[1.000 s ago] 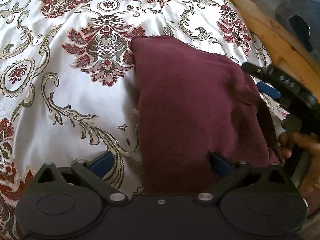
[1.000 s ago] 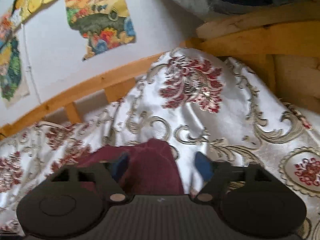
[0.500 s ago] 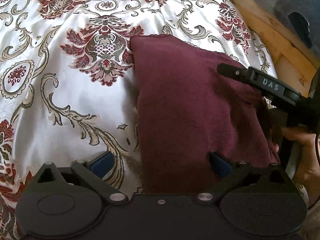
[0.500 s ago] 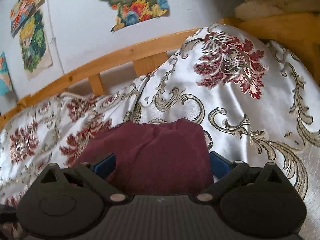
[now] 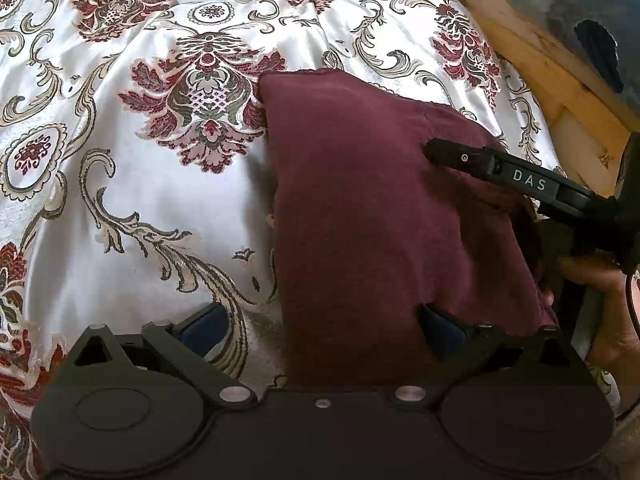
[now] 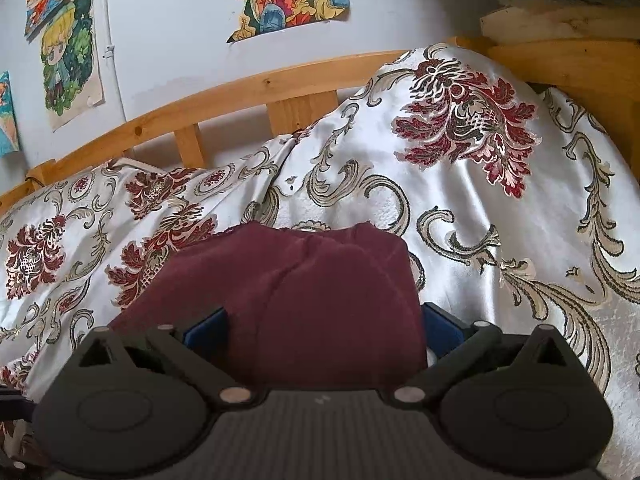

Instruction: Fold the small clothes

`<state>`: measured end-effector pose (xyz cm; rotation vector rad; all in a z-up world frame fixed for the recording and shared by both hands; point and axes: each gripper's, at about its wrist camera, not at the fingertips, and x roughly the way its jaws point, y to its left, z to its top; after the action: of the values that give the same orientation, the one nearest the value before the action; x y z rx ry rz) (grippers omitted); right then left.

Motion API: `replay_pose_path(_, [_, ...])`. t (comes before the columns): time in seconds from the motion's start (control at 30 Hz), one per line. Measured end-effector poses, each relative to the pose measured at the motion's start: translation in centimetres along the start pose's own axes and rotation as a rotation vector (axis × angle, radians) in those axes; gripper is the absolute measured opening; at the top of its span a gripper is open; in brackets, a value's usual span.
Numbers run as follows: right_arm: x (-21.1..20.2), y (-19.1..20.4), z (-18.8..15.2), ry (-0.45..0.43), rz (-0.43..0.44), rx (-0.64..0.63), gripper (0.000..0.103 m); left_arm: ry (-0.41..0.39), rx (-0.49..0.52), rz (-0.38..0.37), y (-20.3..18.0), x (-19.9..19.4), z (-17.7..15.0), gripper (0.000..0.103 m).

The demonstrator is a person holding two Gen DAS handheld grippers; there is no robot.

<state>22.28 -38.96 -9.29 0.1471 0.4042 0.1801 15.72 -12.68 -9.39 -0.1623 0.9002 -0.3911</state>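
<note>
A folded maroon garment (image 5: 372,216) lies on a white satin bedspread (image 5: 132,200) with red floral patterns. My left gripper (image 5: 324,328) is open at the garment's near edge; its right finger rests on the cloth, its left finger on the bedspread. My right gripper (image 6: 324,328) is open, with the maroon garment (image 6: 296,292) between its blue pads (image 6: 206,326). In the left wrist view the right gripper (image 5: 440,148) reaches in from the right over the garment, held by a hand (image 5: 600,300).
A wooden bed frame (image 6: 248,92) runs along the far side and a wooden rail (image 5: 532,52) stands at the right. Posters (image 6: 72,52) hang on the white wall. A grey-blue bundle (image 5: 580,12) lies beyond the rail.
The right gripper has moved left and forward over the garment, so more maroon cloth fills its view. The left gripper has stayed in place.
</note>
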Motion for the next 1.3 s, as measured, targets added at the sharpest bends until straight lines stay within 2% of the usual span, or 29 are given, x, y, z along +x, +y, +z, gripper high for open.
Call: replay_pose_path(1.3, [0.25,0.24,-0.12,0.007,-0.015,-0.012,0.103,-0.003,-0.009,-0.011,0.23,-0.14,-0.03,0.102])
